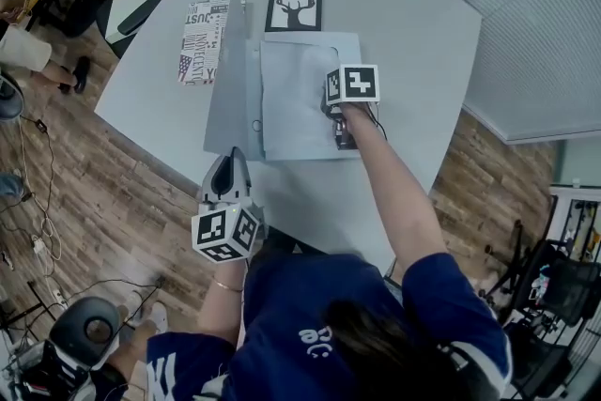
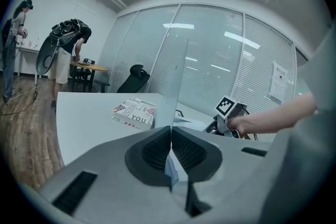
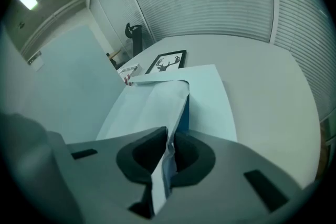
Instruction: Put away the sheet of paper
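Observation:
A pale blue folder (image 1: 349, 47) lies open on the grey table (image 1: 404, 5). Its left cover (image 1: 230, 80) stands lifted almost upright, and my left gripper (image 1: 229, 162) is shut on that cover's near edge. In the left gripper view the cover (image 2: 176, 81) rises edge-on from the left gripper (image 2: 170, 136). The sheet of paper (image 1: 296, 99) lies on the folder's right half. My right gripper (image 1: 333, 113) is shut on the paper's right edge. The right gripper view shows the paper (image 3: 152, 107) bent up between the pads of the right gripper (image 3: 170, 136), over the folder (image 3: 210, 97).
A framed deer picture (image 1: 294, 5) lies just beyond the folder. A printed book (image 1: 204, 40) sits to its left, behind the lifted cover. The table's curved edge (image 1: 150, 141) runs close to my left gripper. Office chairs (image 1: 141, 5) stand past the far left rim.

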`<state>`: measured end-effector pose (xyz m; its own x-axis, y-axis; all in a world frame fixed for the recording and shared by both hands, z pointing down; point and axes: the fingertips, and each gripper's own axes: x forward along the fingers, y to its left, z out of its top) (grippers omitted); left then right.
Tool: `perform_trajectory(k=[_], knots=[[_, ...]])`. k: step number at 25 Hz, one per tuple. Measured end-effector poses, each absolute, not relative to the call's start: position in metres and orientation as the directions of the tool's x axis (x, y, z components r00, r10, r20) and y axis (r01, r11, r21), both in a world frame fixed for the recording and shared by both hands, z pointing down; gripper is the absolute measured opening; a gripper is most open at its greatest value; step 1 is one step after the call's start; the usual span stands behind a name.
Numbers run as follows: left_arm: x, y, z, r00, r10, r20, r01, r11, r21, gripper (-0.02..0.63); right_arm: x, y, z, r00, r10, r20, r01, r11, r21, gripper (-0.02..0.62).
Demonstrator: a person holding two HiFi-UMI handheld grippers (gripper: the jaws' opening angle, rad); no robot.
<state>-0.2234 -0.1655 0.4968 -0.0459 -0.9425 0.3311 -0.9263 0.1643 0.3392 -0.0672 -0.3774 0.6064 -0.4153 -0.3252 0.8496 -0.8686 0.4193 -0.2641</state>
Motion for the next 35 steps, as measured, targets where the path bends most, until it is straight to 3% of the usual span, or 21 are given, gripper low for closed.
perform_trajectory(k=[4, 11, 15, 18, 19, 23, 26, 29, 35], knots=[[-0.223, -0.166, 0.497, -0.049, -0.942, 0.333, -0.929, 0.165, 0.331, 0.009, -0.073, -0.372, 0.601, -0.499, -0.253, 0.829, -0.817, 0.457, -0.352, 0.155], [-0.223, -0.167, 0.497, -0.060, -0.941, 0.333, -0.924, 0.178, 0.337, 0.009, -0.064, -0.363, 0.583, -0.542, -0.192, 0.818, -0.763, 0.520, -0.384, 0.336], [-0.226, -0.168, 0.496, -0.066, -0.940, 0.334, -0.926, 0.182, 0.330, 0.009, -0.051, -0.364, 0.567, -0.540, -0.225, 0.811, -0.736, 0.594, -0.325, 0.316], [-0.227, -0.167, 0.496, -0.068, -0.940, 0.334, -0.922, 0.187, 0.339, 0.009, -0.058, -0.340, 0.554, -0.567, -0.135, 0.813, -0.595, 0.750, -0.290, 0.058], [-0.227, -0.166, 0.496, -0.068, -0.940, 0.334, -0.922, 0.188, 0.340, 0.009, -0.063, -0.324, 0.552, -0.564, -0.062, 0.824, -0.517, 0.804, -0.293, 0.015], [-0.225, -0.167, 0.495, -0.065, -0.941, 0.333, -0.927, 0.181, 0.329, 0.009, -0.076, -0.253, 0.548, -0.494, 0.270, 0.826, -0.234, 0.874, -0.425, 0.008], [-0.224, -0.168, 0.495, -0.063, -0.941, 0.333, -0.927, 0.179, 0.329, 0.011, -0.077, -0.219, 0.553, -0.413, 0.409, 0.814, -0.134, 0.856, -0.499, 0.008], [-0.223, -0.167, 0.495, -0.063, -0.940, 0.336, -0.928, 0.179, 0.326, 0.011, -0.078, -0.209, 0.568, -0.369, 0.422, 0.828, -0.126, 0.860, -0.494, 0.008], [-0.225, -0.166, 0.497, -0.066, -0.939, 0.337, -0.926, 0.183, 0.329, 0.011, -0.080, -0.221, 0.591, -0.413, 0.377, 0.829, -0.238, 0.834, -0.497, 0.008]])
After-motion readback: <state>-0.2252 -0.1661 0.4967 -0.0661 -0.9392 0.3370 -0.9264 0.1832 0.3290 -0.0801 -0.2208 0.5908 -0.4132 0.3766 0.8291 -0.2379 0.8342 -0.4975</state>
